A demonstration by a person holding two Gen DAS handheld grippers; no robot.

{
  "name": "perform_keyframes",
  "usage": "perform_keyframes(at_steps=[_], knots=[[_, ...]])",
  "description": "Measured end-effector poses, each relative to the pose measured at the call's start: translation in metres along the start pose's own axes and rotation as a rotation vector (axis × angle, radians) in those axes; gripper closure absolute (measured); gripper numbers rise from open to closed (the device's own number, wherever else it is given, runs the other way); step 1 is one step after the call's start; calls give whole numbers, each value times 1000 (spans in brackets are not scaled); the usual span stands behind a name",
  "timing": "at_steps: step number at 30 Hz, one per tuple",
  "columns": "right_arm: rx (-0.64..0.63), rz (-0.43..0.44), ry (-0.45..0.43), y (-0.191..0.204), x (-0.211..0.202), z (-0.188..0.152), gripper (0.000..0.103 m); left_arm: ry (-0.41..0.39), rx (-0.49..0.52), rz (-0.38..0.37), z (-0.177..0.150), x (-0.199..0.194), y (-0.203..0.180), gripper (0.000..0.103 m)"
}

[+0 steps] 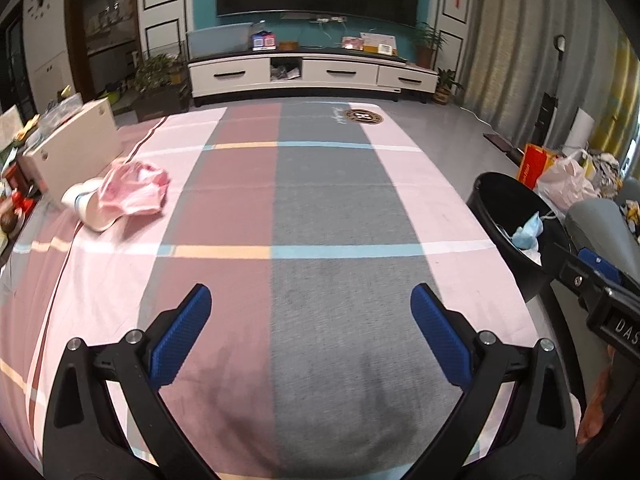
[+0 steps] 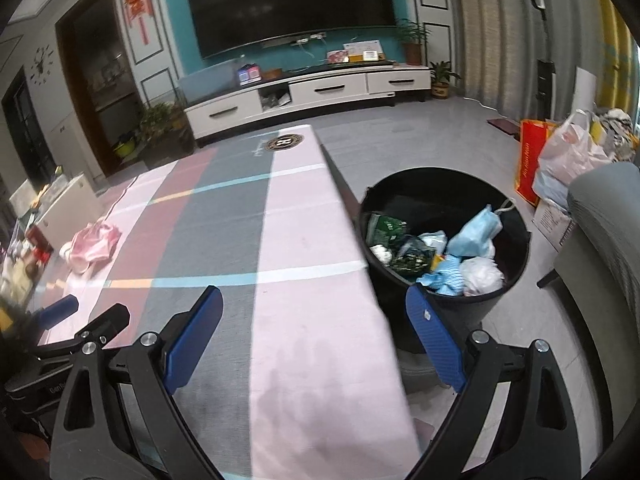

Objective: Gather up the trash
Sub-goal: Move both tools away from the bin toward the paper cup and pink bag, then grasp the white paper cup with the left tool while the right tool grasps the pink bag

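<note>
Both the left gripper (image 1: 310, 334) and the right gripper (image 2: 314, 338) have their jaws wide apart and empty above the table (image 1: 320, 208). A pink bag (image 1: 134, 194) lies far left. The black bin (image 2: 444, 240), right of the table, holds trash.

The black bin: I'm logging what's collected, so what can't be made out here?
- Left wrist view: black bin cut by the right tongs' body; contents mostly hidden.
- Right wrist view: bin's bottom buried under trash.
- Pink bag covers a white object; identity unclear.
</note>
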State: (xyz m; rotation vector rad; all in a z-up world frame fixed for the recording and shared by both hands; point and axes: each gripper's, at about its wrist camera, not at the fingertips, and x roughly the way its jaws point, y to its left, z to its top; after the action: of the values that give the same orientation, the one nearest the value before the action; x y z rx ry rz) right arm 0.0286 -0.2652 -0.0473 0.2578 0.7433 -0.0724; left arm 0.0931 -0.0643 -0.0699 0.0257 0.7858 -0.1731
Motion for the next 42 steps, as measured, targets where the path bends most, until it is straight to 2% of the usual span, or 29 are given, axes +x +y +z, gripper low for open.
perform_keyframes(at_steps=[36, 42], knots=[[-208, 107, 116, 125, 58, -6, 12, 18, -252, 24, -14, 15, 124, 3], [-271, 149, 134, 155, 72, -4, 12, 19, -272, 60, -10, 19, 150, 3]])
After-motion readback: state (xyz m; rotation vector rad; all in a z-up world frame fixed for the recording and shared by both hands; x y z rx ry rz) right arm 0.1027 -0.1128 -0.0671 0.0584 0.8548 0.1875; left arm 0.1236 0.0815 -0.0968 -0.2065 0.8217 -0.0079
